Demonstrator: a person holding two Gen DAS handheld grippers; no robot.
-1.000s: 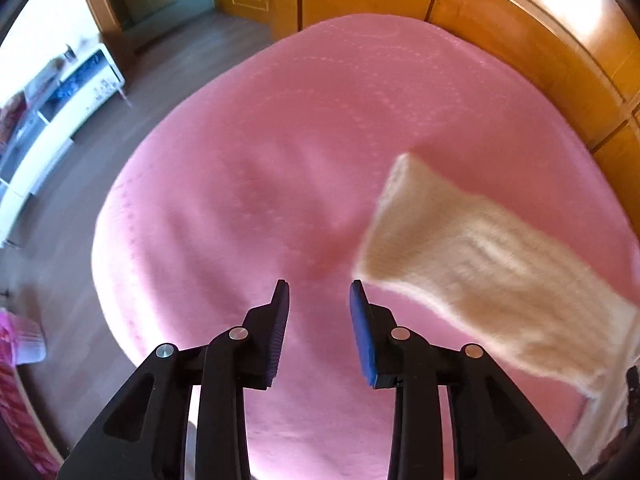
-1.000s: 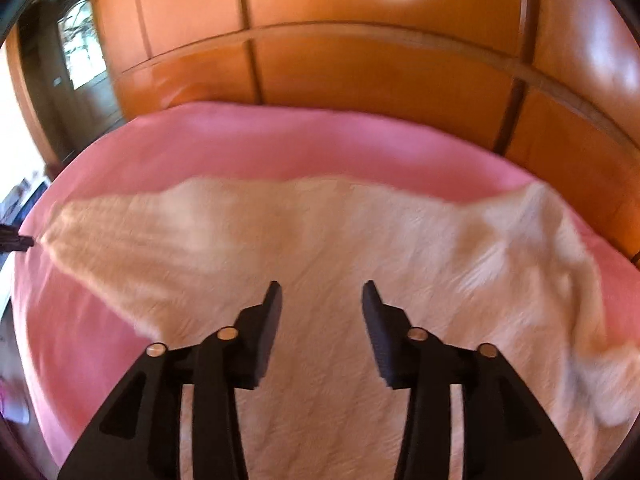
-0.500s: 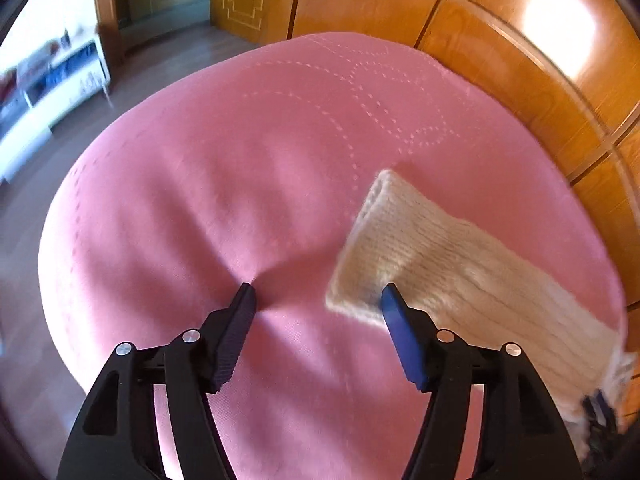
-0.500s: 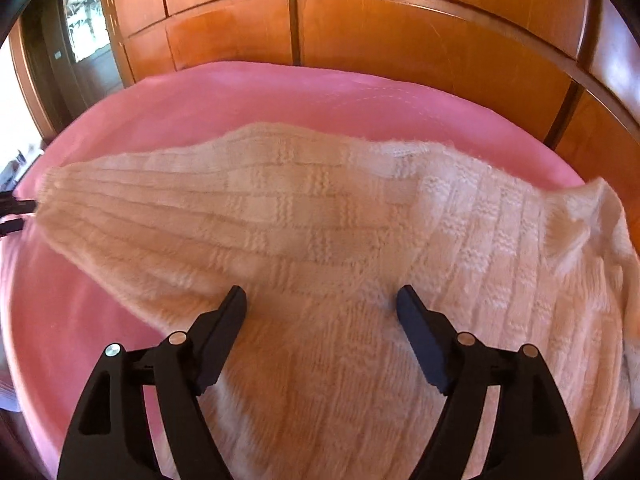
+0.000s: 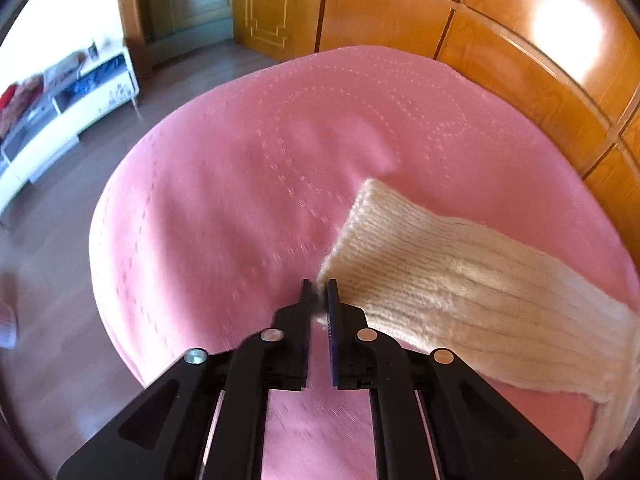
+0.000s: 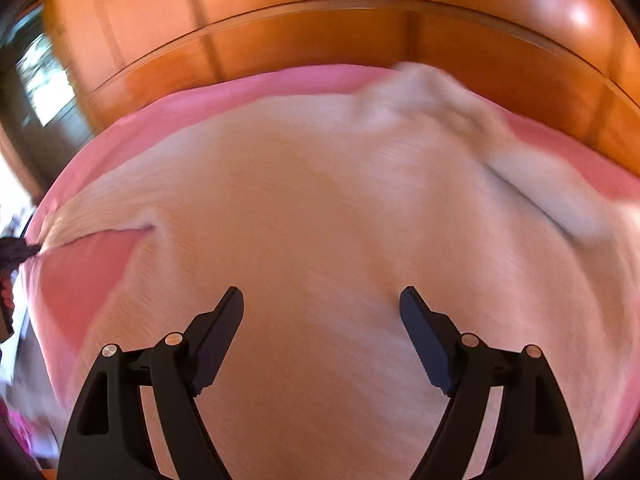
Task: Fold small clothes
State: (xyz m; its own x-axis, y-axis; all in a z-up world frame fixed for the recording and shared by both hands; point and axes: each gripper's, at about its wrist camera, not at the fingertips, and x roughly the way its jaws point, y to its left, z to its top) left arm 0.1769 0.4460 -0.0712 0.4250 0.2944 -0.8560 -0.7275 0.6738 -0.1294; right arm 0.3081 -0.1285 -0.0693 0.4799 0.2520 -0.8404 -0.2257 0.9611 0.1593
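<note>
A cream knitted sweater (image 6: pixel 320 220) lies spread on a pink bed cover (image 5: pixel 240 184). In the left wrist view its sleeve (image 5: pixel 460 280) stretches to the right. My left gripper (image 5: pixel 319 296) is shut on the near corner of the sleeve cuff. My right gripper (image 6: pixel 321 304) is open, its jaws wide apart, just above the sweater's body. The left gripper shows as a dark shape at the far left of the right wrist view (image 6: pixel 14 250), at the sleeve end. The right wrist view is blurred.
A wooden panelled wall (image 5: pixel 520 60) runs along the bed's far and right sides. A wooden floor (image 5: pixel 48 260) lies left of the bed, with a white low cabinet (image 5: pixel 60 112) beyond it.
My left gripper opened wide, moved to the sleeve cuff and closed on its corner. My right gripper opened wider and moved lower over the sweater's body.
</note>
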